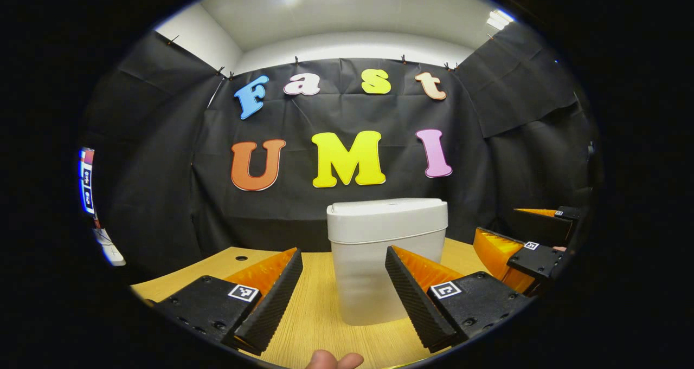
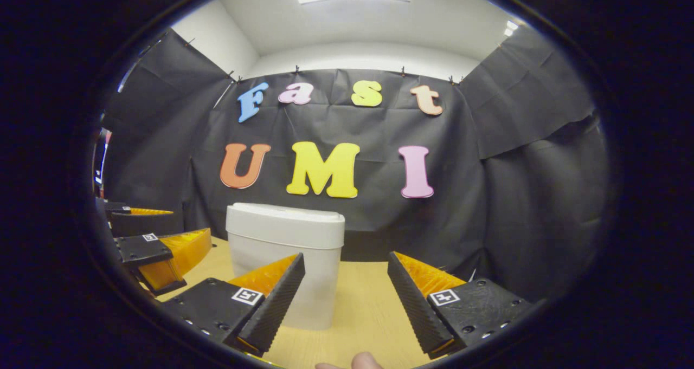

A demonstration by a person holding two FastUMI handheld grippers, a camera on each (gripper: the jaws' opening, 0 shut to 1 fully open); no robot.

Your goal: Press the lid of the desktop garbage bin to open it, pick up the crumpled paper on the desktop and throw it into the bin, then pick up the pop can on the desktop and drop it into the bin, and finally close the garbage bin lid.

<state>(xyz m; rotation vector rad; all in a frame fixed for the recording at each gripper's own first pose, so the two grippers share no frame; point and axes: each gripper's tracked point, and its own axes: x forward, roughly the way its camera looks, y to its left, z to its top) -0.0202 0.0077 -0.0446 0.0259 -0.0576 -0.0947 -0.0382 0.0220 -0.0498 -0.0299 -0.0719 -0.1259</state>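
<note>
Fingers of your left gripper stand spread apart with nothing between them, hanging above the wooden desktop and aimed straight at the white garbage bin, which stands just ahead, framed in the gap. Your right gripper is the same: fingers wide, nothing held, pointed at the bare desk with the bin a little to its left, partly behind its left finger. In the left gripper view your right gripper sits off at the right edge, beside the bin; in the right gripper view your left gripper sits at the left edge. A fingertip of yours peeks in at the bottom of each view.

The bin's lid lies flat and closed on the body. From that I judge you are either at the very start, with the press on the lid not yet made, or at the very end with the lid shut again; the closed lid alone cannot settle it. I cannot make out the crumpled paper or the pop can on the stretch of desk seen here, so whether they wait elsewhere or lie inside the bin, I cannot tell.
</note>
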